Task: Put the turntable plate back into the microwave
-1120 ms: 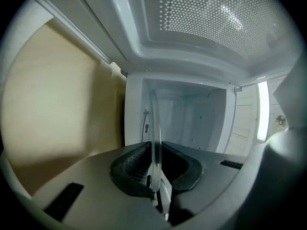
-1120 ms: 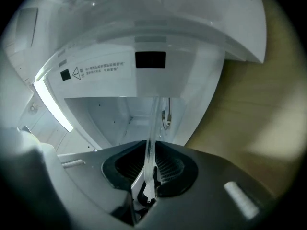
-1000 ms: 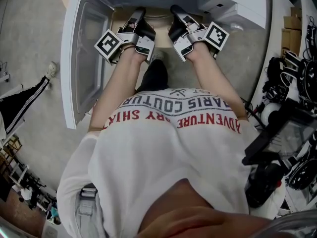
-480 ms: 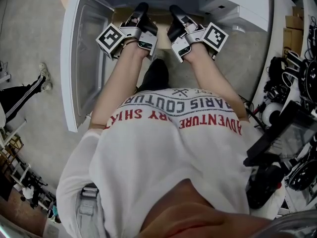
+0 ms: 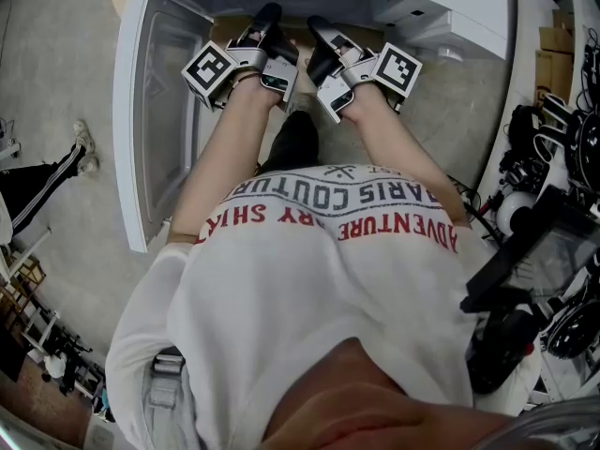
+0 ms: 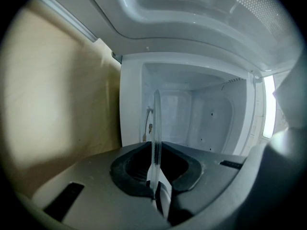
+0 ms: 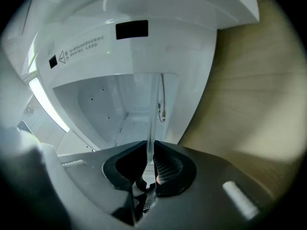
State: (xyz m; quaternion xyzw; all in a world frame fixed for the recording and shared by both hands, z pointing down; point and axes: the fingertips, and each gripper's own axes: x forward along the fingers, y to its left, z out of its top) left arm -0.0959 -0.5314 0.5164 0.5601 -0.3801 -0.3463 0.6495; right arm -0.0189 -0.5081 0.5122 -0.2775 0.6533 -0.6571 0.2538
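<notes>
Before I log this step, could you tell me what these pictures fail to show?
Turntable plate: edge-on in both gripper views, so its outline is unseen.
Microwave cavity: head view, hidden under its own top.
Small fitting inside, right gripper view: too small to identify.
Label print: too small to read.

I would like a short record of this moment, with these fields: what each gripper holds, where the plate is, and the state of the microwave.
left gripper: shut on the glass turntable plate
right gripper: shut on the same plate
plate: seen edge-on, held before the open cavity
microwave: door open
</notes>
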